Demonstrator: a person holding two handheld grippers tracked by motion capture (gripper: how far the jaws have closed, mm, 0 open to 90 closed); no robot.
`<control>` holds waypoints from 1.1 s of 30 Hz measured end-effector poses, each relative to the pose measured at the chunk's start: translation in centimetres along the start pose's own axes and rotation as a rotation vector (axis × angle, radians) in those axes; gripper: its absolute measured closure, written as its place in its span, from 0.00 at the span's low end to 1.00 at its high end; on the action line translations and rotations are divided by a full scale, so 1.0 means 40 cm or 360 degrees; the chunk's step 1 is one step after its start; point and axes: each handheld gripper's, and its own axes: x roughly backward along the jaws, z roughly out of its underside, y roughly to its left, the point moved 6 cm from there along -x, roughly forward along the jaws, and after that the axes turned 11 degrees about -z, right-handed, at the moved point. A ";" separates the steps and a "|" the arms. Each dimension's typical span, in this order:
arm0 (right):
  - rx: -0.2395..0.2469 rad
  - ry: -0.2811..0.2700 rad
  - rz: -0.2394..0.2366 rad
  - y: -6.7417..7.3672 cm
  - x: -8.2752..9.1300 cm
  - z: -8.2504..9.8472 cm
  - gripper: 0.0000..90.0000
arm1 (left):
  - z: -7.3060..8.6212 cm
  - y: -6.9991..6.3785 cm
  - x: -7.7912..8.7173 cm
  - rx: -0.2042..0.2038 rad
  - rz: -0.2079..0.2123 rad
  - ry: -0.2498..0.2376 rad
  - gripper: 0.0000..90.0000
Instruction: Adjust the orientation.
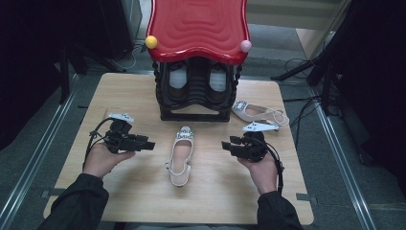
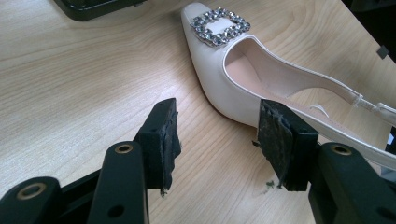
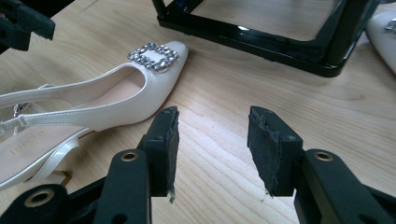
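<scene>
A white slingback shoe (image 1: 181, 155) with a rhinestone buckle lies on the wooden table, toe toward the rack. My left gripper (image 1: 151, 143) hovers to its left, my right gripper (image 1: 225, 145) to its right, and both point inward at it. In the left gripper view the open jaws (image 2: 217, 140) frame bare wood, with the shoe (image 2: 224, 79) just beyond the right pad. The right gripper (image 3: 212, 140) is open too and holds nothing, and the shoe (image 3: 116, 100) lies beside its left pad.
A black shoe rack (image 1: 194, 112) with a glossy red top (image 1: 198, 28) stands at the back centre with shoes inside. A second white shoe (image 1: 258, 113) lies to the right of the rack. The table edges are close on both sides.
</scene>
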 end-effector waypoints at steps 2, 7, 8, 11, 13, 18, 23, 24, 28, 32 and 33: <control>-0.0008 -0.0009 0.0010 -0.005 0.006 -0.002 0.61 | -0.001 0.000 0.000 0.0000 0.0001 0.0001 0.54; -0.0025 -0.0018 0.0022 -0.021 0.020 -0.006 0.62 | -0.001 -0.001 -0.003 -0.0009 -0.0001 0.0002 0.54; -0.0031 -0.0018 0.0028 -0.025 0.023 -0.007 0.63 | -0.001 -0.001 -0.003 -0.0012 -0.0003 0.0003 0.53; -0.0038 -0.0026 0.0041 -0.037 0.032 -0.013 0.64 | -0.001 -0.002 -0.003 -0.0015 -0.0004 0.0003 0.53; -0.0046 -0.0031 0.0058 -0.049 0.039 -0.017 0.65 | 0.000 -0.003 -0.004 -0.0012 -0.0004 0.0004 0.53; -0.0087 -0.0051 0.0102 -0.092 0.057 -0.017 0.67 | -0.001 -0.007 -0.007 -0.0026 -0.0003 0.0009 0.53; -0.0124 -0.0073 0.0148 -0.131 0.075 -0.018 0.70 | 0.000 -0.008 -0.010 -0.0038 -0.0013 0.0015 0.53; -0.0134 -0.0072 0.0156 -0.135 0.078 -0.019 0.71 | 0.000 -0.008 -0.010 -0.0037 -0.0011 0.0015 0.52; -0.0126 -0.0086 0.0182 -0.153 0.090 -0.026 0.77 | 0.004 -0.012 -0.007 -0.0037 0.0007 0.0003 0.51; -0.0145 -0.0084 0.0216 -0.175 0.098 -0.033 0.83 | 0.011 -0.012 -0.002 -0.0032 -0.0005 0.0002 0.50; -0.0147 -0.0085 0.0220 -0.182 0.099 -0.035 0.84 | 0.014 -0.013 0.000 -0.0031 -0.0010 -0.0001 0.50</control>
